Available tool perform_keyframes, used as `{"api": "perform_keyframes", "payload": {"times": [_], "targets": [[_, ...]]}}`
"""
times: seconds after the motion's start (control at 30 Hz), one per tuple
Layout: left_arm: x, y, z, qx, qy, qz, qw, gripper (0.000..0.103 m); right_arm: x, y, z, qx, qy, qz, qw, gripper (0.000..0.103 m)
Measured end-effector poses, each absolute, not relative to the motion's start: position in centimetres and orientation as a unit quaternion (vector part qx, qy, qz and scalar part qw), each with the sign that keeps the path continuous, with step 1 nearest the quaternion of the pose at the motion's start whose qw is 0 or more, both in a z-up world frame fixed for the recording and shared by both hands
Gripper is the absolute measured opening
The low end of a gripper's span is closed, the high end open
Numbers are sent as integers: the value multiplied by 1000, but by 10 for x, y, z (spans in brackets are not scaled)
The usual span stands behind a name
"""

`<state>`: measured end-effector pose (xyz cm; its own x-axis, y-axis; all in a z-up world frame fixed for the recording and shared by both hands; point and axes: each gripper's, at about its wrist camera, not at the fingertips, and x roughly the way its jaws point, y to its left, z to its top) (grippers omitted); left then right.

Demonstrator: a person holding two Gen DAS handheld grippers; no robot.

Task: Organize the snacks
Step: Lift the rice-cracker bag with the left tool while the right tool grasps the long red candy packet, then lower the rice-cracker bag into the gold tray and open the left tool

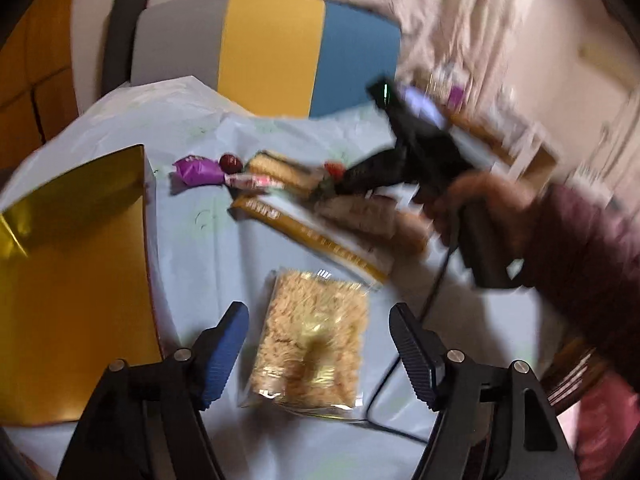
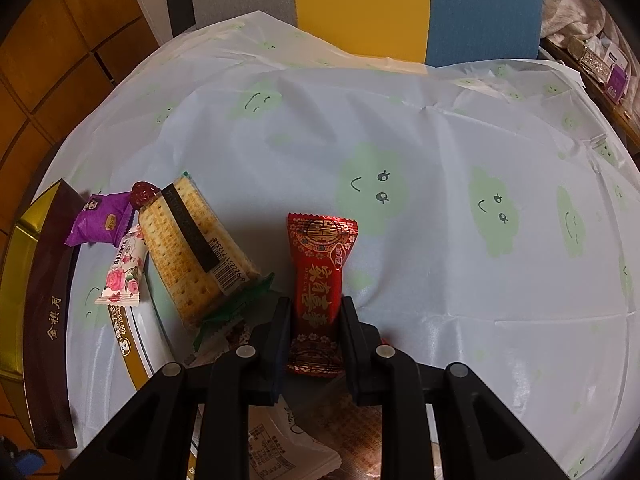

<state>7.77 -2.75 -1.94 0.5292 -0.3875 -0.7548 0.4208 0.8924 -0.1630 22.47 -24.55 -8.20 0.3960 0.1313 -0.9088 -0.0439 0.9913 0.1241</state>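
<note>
a: right claw clenched on the red candy packet, pads on its lower half, top sticking up over the surface.
b: left claw released, nothing between the pads; hanging over the clear bag of puffed snack near the surface's front edge.
a: better to keep the red packet pinched low and carry it high toward the gold box at the left edge, probably its home.
b: worth clearing the cracker pack, rose-print sweet and purple wrapper heaped beside the box's edge on the way.
a: plenty of open cloth to the right and toward the far edge by the chair; tight only at the left, by the heap.
b: also the cable beside the bag; best not snagged.
</note>
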Motion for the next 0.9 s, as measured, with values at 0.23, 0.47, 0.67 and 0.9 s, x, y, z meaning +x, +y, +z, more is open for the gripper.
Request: {"api": "perform_keyframes", "payload": {"times": [0.23, 0.47, 0.67, 0.9], "targets": [[90, -51, -50, 99, 465, -240, 846, 73, 229, -254, -81, 30, 558, 92, 824, 23], [92, -65, -73, 136, 478, -242, 833, 80, 236, -263, -82, 35, 567, 133, 812, 22], [87, -52, -71, 87, 465, -252, 844, 74, 233, -265, -83, 41, 558, 133, 818, 22], [84, -2, -7, -39, 416, -258, 871, 74, 224, -257, -83, 27, 550, 122, 825, 22]]}}
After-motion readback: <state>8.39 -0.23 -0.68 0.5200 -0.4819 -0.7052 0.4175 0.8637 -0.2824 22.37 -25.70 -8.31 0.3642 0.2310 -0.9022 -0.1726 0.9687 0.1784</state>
